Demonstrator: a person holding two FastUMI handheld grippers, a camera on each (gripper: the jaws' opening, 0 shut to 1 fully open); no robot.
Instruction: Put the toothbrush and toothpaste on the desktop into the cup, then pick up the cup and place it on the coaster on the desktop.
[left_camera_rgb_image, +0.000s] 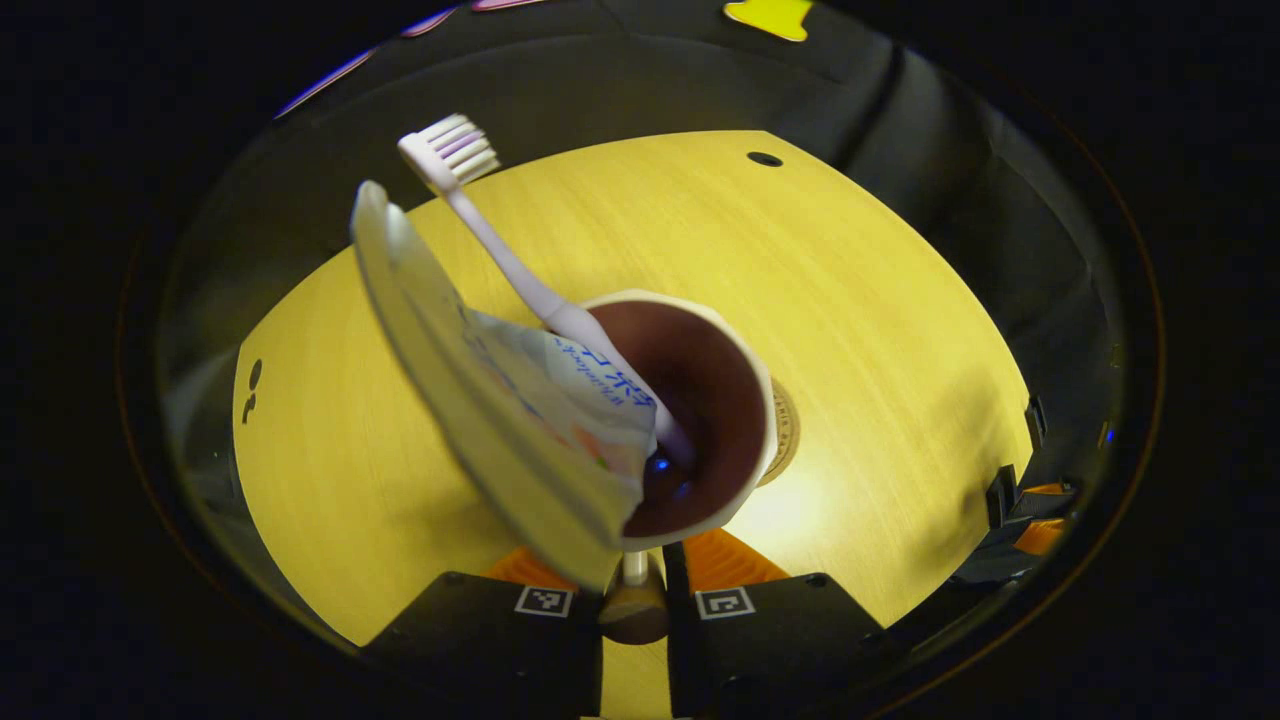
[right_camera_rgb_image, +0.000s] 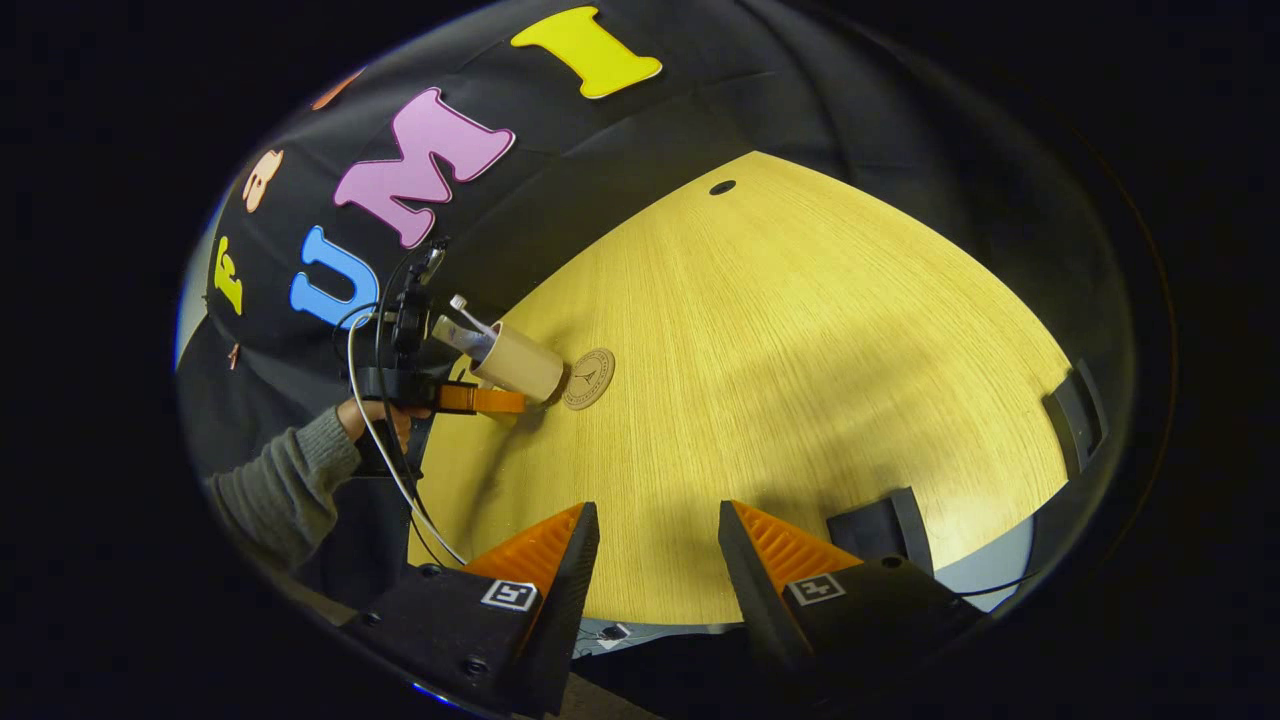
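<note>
Closest to me, my left tool pinches the cup's handle, holding the cup tilted, with the toothbrush and toothpaste inside, just beside the coaster near the surface's far-left edge. Right tool hangs spread, holding nothing, over the near edge.

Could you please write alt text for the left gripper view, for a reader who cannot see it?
Seen from above, a cup holding a toothbrush and a toothpaste tube is gripped at its near rim by the left gripper. It sits over a yellow wooden desk, and a round coaster peeks out behind it.
</note>
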